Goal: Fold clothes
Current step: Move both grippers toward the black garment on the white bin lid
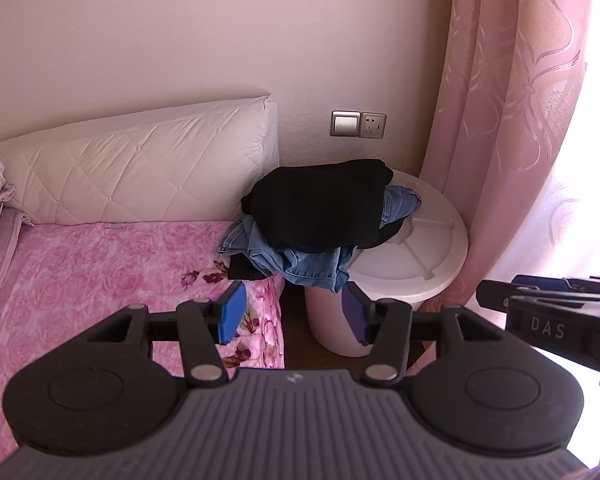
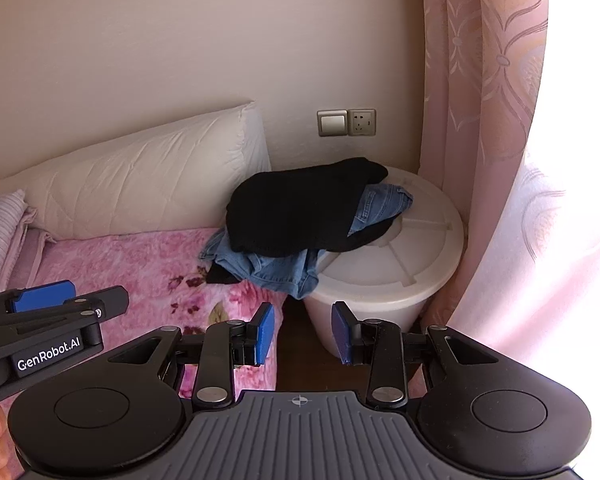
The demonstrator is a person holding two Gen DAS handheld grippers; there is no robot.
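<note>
Left wrist view: left tool (image 1: 292, 316) and right tool (image 2: 303, 332) spread, empty. Ahead, black garment (image 1: 320, 204) heaped over jeans (image 1: 300, 264) on bin (image 1: 420, 264). Soft, limp; probably best pinched at an edge.

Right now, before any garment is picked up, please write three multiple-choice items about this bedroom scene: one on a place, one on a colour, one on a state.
1. Where does the pile of clothes lie?
A. Partly on the white bin lid, partly on the bed edge
B. On the floor
C. On the pillow

2. What colour is the top garment?
A. Red
B. Black
C. White

3. How stand the left claw and the right claw?
A. Both shut on cloth
B. Only one holds cloth
C. Both open, holding nothing

Answers:
1 A, the jeans hang over the lid rim and reach the pink floral blanket.
2 B, a black garment covers the denim.
3 C, a clear gap shows between each pair of blue pads.
</note>
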